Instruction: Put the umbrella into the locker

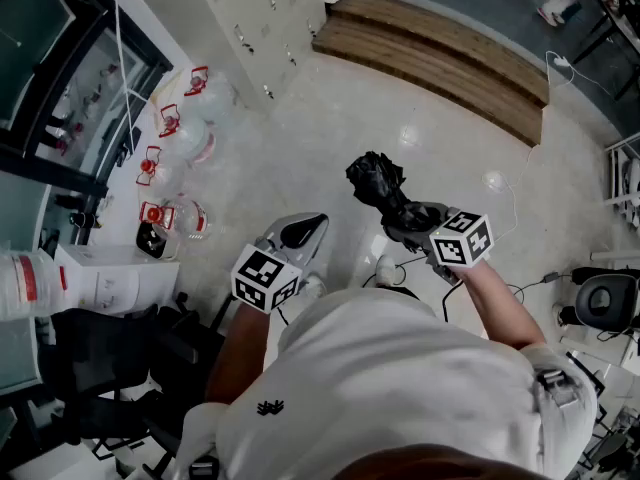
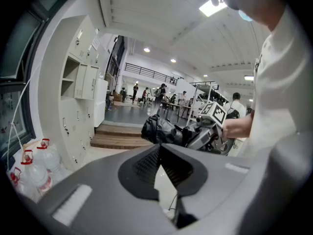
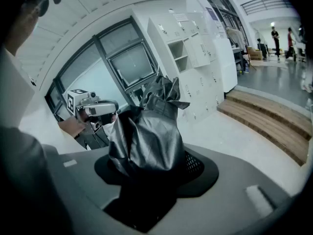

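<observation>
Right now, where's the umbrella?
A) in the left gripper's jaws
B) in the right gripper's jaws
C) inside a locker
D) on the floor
B: the folded black umbrella is clamped between the jaws of the right gripper; the left gripper holds nothing.

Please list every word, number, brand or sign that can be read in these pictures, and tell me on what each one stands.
No text here can be read.
Left marker cube and right marker cube: black-and-white square patterns only, no letters.
Shirt emblem: small dark mark, too small to read.
White box: faint print, too small to read.
Plastic jug: red band, blurred.
</observation>
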`<state>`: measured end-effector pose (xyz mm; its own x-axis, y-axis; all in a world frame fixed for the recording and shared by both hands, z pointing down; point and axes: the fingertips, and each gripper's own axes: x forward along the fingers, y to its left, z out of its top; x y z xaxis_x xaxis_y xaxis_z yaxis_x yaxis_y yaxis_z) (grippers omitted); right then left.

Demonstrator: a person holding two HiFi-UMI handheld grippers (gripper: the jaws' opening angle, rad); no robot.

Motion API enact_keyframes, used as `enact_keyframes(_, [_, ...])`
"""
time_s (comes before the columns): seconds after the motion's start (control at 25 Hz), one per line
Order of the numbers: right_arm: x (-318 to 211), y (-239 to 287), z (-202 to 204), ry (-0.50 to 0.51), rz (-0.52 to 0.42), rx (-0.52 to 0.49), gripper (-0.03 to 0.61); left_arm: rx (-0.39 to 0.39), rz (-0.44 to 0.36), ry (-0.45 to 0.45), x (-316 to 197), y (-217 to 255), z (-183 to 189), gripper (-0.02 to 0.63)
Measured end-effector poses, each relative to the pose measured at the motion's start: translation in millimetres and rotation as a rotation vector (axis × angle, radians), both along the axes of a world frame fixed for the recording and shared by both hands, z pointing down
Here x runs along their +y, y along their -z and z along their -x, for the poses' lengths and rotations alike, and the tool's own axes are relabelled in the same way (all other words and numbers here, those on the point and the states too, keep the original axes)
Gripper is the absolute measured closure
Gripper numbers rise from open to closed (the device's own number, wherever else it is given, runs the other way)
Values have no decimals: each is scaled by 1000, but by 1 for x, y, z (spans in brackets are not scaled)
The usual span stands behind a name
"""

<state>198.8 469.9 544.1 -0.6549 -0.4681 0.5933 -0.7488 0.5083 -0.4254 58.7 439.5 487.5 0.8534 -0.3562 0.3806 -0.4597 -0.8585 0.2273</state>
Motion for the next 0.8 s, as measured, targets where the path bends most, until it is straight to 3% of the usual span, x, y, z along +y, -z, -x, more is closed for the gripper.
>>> enact_keyframes(0.16, [-31, 7, 49, 1, -52, 8, 337, -2, -22, 41, -19, -5, 60, 560])
enact_keyframes(0.28, [-46, 7, 102, -8, -50, -11, 339, -2, -18, 61, -26, -13, 123, 560])
enact_keyframes(0.4, [-61, 9, 134, -18, -47, -20, 339, 2, -10, 64, -34, -16, 157, 560])
enact_keyframes(0.64, [-109, 17, 163, 12, -28, 27, 339, 37, -17, 55, -66, -16, 177, 560])
enact_keyframes(0.8, [-190, 30, 152, 49, -85, 80, 339, 48, -57, 53, -119, -6, 164, 560])
